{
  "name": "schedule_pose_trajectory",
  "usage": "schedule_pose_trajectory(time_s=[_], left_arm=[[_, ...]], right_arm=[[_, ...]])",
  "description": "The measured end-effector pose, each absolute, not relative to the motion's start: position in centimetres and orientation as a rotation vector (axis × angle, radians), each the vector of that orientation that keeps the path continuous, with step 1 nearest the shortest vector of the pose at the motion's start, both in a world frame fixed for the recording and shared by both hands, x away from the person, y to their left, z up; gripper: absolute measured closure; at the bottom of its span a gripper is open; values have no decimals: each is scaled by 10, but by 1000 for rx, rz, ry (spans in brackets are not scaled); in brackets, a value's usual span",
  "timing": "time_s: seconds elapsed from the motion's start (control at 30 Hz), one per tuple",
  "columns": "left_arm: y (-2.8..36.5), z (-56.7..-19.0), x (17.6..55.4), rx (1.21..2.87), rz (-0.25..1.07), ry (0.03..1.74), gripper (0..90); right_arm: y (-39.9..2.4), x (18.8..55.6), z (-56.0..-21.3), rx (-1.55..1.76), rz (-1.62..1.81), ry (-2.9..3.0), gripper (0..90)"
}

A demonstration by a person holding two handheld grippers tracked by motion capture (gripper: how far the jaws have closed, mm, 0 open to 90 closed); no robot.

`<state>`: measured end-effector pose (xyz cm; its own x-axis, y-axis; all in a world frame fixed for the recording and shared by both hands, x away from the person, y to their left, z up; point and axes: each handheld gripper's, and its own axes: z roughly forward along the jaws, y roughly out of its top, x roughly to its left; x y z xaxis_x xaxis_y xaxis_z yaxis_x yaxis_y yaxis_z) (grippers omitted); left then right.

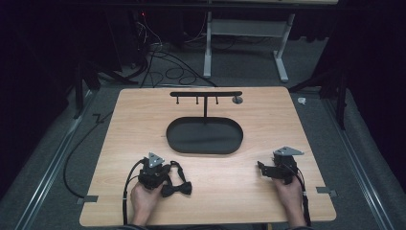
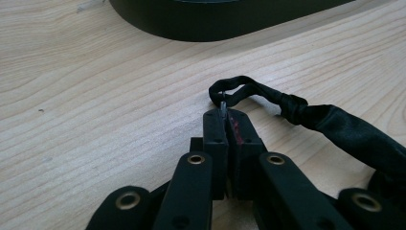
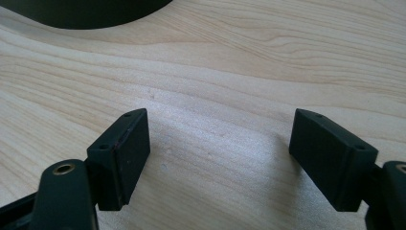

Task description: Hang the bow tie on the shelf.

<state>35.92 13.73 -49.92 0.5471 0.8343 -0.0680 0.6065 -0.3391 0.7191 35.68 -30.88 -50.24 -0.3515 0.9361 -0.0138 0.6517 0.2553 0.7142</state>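
Jaws of left gripper (image 2: 225, 117) are closed on the strap (image 2: 239, 86) of the bow tie (image 1: 176, 188), which lies on the table (image 1: 230, 196) by that hand. Right gripper (image 3: 218, 143) is held wide open, empty. Grasp judged done; hanging on the stand (image 1: 206, 94) judged left
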Motion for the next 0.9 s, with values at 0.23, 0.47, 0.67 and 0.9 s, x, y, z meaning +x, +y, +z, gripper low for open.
schedule_pose_trajectory(time_s=[0.23, 0.47, 0.67, 0.9], left_arm=[[136, -488, 357, 2053, 393, 1115, 875], [135, -473, 355, 2028, 384, 1074, 875], [134, -460, 353, 1998, 377, 1037, 876], [132, -446, 353, 1977, 368, 1001, 876]], right_arm=[[-309, 357, -502, 1439, 868, 2095, 229], [-309, 357, -502, 1439, 868, 2094, 229], [-309, 357, -502, 1439, 868, 2095, 229], [-309, 357, -502, 1439, 868, 2095, 229]])
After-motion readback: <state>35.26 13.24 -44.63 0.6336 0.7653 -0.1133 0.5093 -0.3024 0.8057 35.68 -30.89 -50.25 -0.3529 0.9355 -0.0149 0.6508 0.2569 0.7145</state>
